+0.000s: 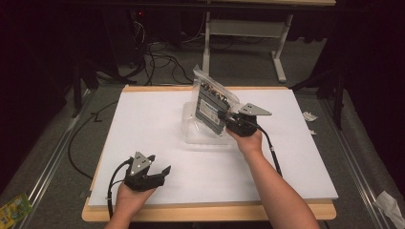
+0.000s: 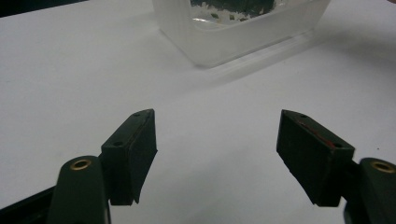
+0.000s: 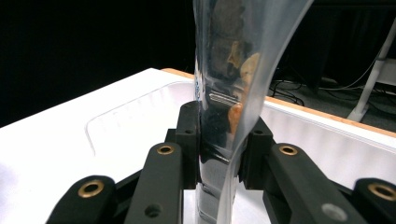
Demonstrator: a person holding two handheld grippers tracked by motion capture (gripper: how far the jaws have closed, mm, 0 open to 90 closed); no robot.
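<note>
Right gripper view: right gripper [image 3: 219,154] clamps snack bag [image 3: 233,70] between fingers, above clear tray [image 3: 121,121]; lower straight (keep bag upright). Left gripper [image 2: 217,149] wide, empty.

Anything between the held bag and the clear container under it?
Nothing visible. The right gripper is shut on the bag, which tilts with its lower end at or inside the open clear container. The left gripper sits open, well away.
</note>
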